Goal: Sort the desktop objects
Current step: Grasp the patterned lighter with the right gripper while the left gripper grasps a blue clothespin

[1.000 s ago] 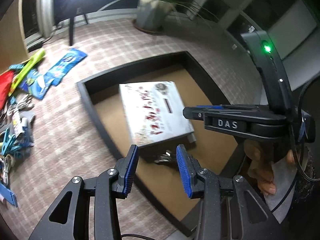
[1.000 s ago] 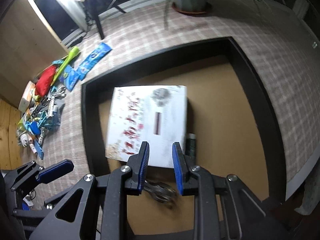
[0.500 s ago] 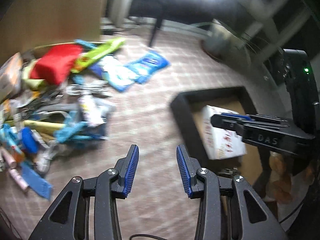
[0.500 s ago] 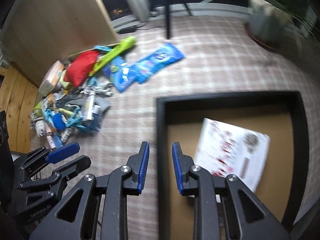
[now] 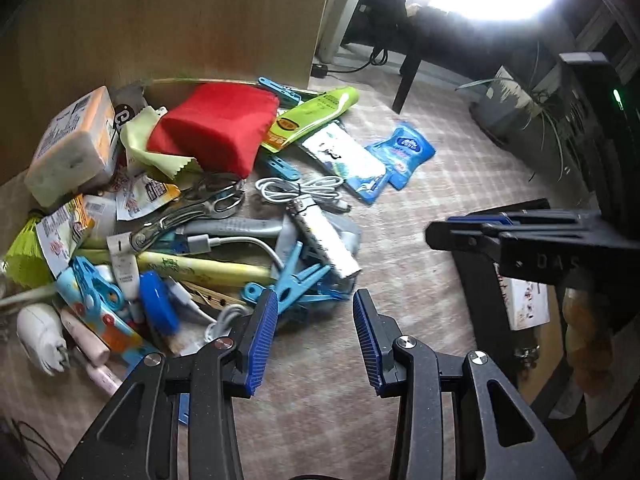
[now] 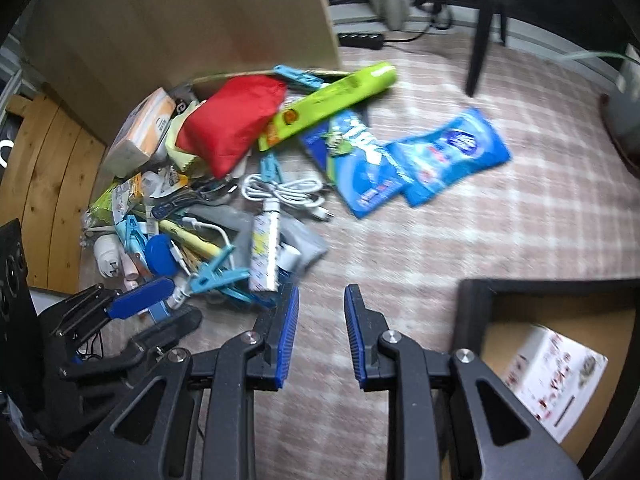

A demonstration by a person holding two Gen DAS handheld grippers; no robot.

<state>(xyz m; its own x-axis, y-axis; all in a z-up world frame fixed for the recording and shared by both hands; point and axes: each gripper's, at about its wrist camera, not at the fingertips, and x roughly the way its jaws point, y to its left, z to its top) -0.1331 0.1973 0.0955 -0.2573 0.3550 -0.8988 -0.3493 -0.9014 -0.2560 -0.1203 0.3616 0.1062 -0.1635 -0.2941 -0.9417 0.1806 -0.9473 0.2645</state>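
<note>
A heap of small objects lies on the checked cloth: a red pouch (image 5: pixel 216 128), a tissue pack (image 5: pixel 72 148), a white cable (image 5: pixel 300 190), blue clothes pegs (image 5: pixel 300 280), a long printed box (image 5: pixel 326 238), scissors (image 5: pixel 188 212) and blue packets (image 5: pixel 404 150). My left gripper (image 5: pixel 316 340) hangs open and empty just in front of the pegs. My right gripper (image 6: pixel 320 330) is also open and empty, over bare cloth right of the heap. A black tray (image 6: pixel 472 300) at the right holds a white printed box (image 6: pixel 556 376).
A wooden panel (image 5: pixel 160 20) stands behind the heap. A potted plant (image 5: pixel 508 100) and a dark table leg (image 5: pixel 408 76) are at the back right. A person's hand (image 5: pixel 588 336) holds the right gripper's body (image 5: pixel 520 240), which juts in beside the left one.
Both grippers have swung left, away from above the tray and its white box, and now face the heap. Neither has changed its opening; both stay empty.
</note>
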